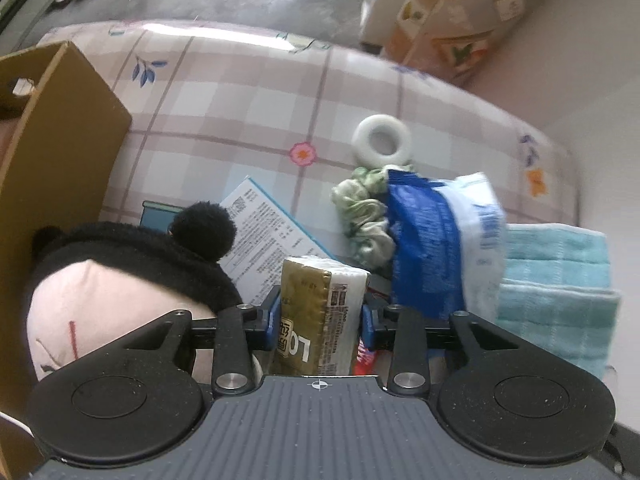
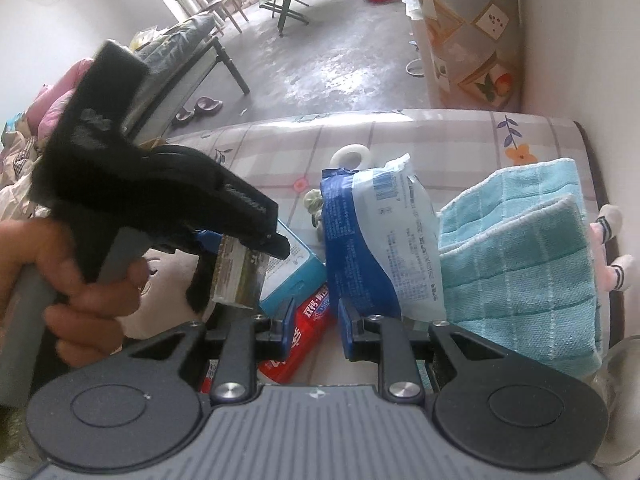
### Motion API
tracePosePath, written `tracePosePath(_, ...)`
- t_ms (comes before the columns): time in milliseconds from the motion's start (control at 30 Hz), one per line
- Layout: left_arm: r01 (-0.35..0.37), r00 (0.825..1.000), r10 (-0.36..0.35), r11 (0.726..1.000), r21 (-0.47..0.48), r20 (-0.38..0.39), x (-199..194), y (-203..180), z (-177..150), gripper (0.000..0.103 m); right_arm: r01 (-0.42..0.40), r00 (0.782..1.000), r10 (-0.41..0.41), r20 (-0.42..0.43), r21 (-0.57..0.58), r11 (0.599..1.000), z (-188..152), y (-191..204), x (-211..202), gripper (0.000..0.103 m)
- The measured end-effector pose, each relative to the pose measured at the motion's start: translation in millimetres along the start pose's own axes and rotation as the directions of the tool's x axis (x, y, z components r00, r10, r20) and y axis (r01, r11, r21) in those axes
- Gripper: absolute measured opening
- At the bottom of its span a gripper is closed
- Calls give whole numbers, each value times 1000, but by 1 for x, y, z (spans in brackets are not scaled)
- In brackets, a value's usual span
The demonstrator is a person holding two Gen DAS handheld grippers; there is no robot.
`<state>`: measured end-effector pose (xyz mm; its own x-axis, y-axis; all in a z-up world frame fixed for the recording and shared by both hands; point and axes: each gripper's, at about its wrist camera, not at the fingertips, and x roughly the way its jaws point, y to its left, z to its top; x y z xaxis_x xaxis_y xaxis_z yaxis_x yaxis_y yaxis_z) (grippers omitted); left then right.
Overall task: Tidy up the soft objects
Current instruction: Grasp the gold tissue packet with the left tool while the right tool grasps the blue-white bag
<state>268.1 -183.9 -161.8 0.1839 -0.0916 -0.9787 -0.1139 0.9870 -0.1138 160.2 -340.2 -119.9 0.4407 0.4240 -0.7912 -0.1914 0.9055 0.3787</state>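
My left gripper [image 1: 319,316] is shut on a gold and white tissue pack [image 1: 320,312], held above the checked bedsheet; it also shows in the right wrist view [image 2: 236,276]. A plush doll with black hair [image 1: 120,280] lies left of it. A blue and white soft pack [image 1: 440,240], a green scrunchie [image 1: 364,216] and folded teal towels [image 1: 560,280] lie to the right. My right gripper [image 2: 314,330] is open and empty, just above a red tube [image 2: 304,332], near the blue pack [image 2: 372,240] and the towels [image 2: 520,260].
A cardboard box [image 1: 60,140] stands at the left. A light blue carton [image 1: 264,232] and a white ring [image 1: 382,142] lie on the bed [image 1: 240,100]. Floor and furniture lie beyond the bed's far edge.
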Motion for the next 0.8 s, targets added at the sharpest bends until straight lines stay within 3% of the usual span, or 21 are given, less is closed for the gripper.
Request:
tracePosePath(267,62,995,-63,998,17,82,-33,7,-2,34,105,994,-103,40,-75,992,10,1,6,27)
tracePosePath(333,73,992,-73,997,3,106,-40,12,1,34,120,992,-115,52,-98,988,19,1,13,43)
tracePosePath(367,80,990,-78,997,-5,119,-44,15,2,34,128,991,-122,61,-105,986,24,2,17,62)
tracePosePath(400,83,988,-80,996,-14,130,-47,17,4,34,138,988,-130,79,-114,984,29,3,20,71)
tracePosePath(500,93,984,-85,995,-41,155,-53,25,7,34,165,983,-151,100,-150,975,41,7,33,74)
tracePosePath(633,102,981,-89,992,-70,171,-57,34,8,34,198,980,-190,62,-176,964,48,7,57,76)
tracePosePath(800,113,978,-94,989,-96,184,-58,44,9,33,254,967,-249,49,-245,936,46,14,79,95)
